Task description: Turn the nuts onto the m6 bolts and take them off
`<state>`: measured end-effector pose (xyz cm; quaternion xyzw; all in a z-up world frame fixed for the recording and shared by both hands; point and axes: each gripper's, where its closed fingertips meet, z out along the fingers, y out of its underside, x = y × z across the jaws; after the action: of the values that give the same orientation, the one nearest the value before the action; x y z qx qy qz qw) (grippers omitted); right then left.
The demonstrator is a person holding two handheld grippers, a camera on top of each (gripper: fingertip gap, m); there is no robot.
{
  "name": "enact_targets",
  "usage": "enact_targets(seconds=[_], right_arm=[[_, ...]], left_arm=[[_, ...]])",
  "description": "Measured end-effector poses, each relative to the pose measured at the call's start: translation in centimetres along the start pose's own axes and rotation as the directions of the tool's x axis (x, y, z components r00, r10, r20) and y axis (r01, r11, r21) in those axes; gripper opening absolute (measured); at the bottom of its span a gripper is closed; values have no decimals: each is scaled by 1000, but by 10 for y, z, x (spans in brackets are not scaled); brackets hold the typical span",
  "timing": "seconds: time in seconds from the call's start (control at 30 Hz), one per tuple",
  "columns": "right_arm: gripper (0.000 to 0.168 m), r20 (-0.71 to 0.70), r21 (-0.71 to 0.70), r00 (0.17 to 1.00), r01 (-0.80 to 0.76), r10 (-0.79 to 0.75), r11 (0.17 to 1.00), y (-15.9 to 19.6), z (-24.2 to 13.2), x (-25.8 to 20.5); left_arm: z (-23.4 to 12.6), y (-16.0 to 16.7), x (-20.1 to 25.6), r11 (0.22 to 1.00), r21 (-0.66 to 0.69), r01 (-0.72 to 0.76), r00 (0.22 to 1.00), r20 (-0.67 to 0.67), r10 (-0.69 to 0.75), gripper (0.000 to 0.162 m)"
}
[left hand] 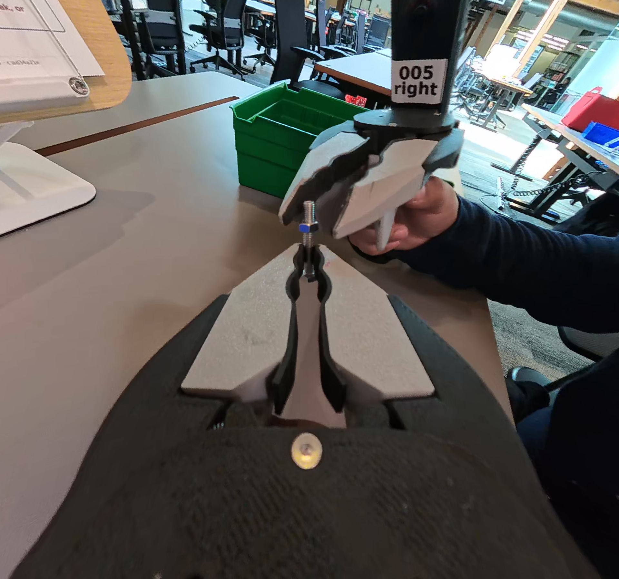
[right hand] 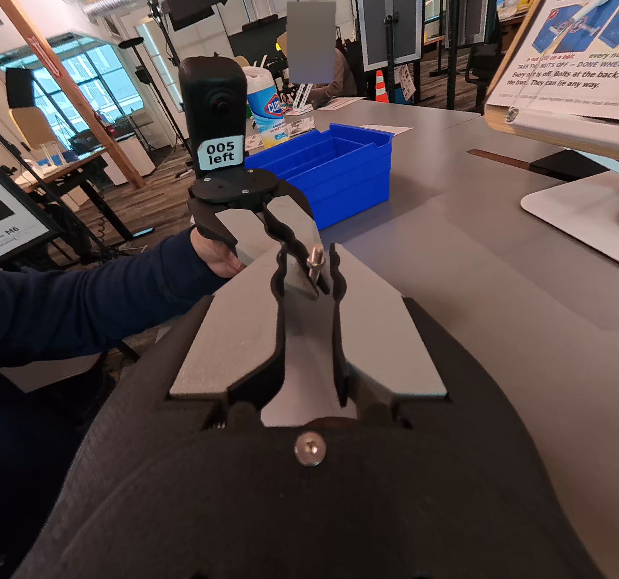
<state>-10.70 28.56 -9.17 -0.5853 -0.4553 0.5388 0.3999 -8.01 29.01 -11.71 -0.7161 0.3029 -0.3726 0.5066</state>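
— Left tool point(left hand: 307, 258): what's it doing?
— Clamped on the bolt point(left hand: 308, 228) near its head, shaft standing upright above the bench point(left hand: 134, 228). A nut point(left hand: 308, 227) with a blue face sits partway up the thread.
— And the right tool point(right hand: 306, 263)?
— Fingers apart, straddling the bolt and nut without gripping, tips around the upper thread.
— Bins?
— Green bin point(left hand: 278, 141) behind in the left wrist view, blue bin point(right hand: 335, 174) in the right wrist view, both on the bench.

left hand-held gripper point(left hand: 308, 263) pinched (upright), right point(left hand: 310, 224) — agape
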Motion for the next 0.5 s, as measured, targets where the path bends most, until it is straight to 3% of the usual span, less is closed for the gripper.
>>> enact_targets(seconds=[0.2,0.23,0.27,0.37,0.5], right_arm=[[24,-116,6,993,7,-6,1000,-3,-6,18],[12,-163,27,987,1,4,1000,-6,-11,27],[12,-183,54,983,-10,20,999,-11,-16,32],[23,-56,93,997,-54,60,994,-17,-16,15],[35,-65,44,998,23,-20,999,-9,1,2]], left_arm=[[-10,-13,-5,998,55,-28,999,37,26,2],[-15,-16,-8,997,74,-13,999,38,11,2],[-19,-19,-13,996,89,-3,999,51,-1,2],[-20,-16,-18,997,76,3,998,69,-8,2],[-6,-9,-1,999,45,-7,1000,3,7,2]])
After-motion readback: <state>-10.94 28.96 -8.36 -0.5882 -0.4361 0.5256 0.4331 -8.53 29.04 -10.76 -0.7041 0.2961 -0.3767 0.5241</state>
